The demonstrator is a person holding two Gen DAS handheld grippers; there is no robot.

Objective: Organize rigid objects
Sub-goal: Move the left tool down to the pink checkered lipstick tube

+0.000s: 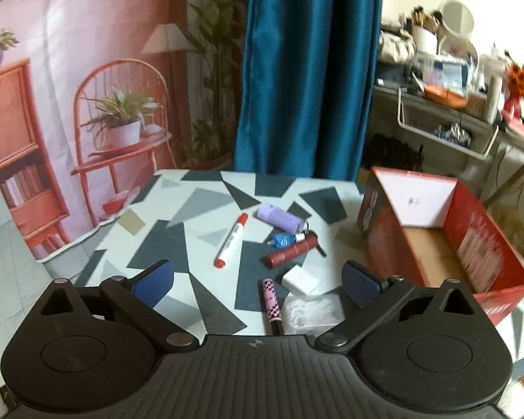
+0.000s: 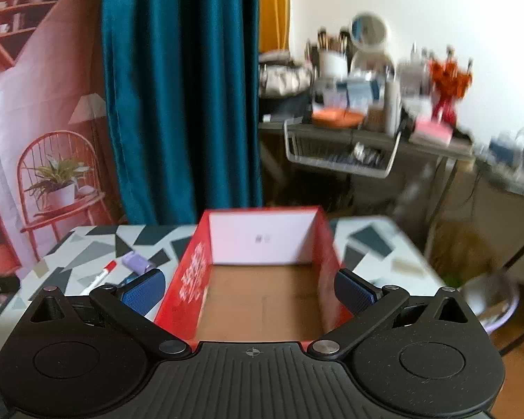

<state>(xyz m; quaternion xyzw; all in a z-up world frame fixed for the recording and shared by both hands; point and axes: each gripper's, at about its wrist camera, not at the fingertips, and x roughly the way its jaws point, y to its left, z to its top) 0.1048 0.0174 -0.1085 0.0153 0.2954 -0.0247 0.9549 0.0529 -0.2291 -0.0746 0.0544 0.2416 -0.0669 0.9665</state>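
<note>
My left gripper (image 1: 256,281) is open and empty above a cluster of small items on the patterned table (image 1: 178,230): a red-capped white marker (image 1: 230,240), a lilac case (image 1: 279,219), a blue item (image 1: 281,240), a dark red tube (image 1: 290,251), a white block (image 1: 299,281), a pink-black checkered tube (image 1: 271,304) and a clear plastic packet (image 1: 312,310). A red cardboard box (image 1: 485,244) with nothing in it stands to the right. My right gripper (image 2: 249,295) is open and empty over that box (image 2: 262,300). The marker (image 2: 99,277) and lilac case (image 2: 136,262) lie left of it.
A blue curtain (image 1: 307,70) and a pink printed backdrop (image 1: 87,87) hang behind the table. A cluttered grey shelf with a wire basket (image 2: 342,153) stands at the back right. The table's right edge (image 2: 419,255) lies just beyond the box.
</note>
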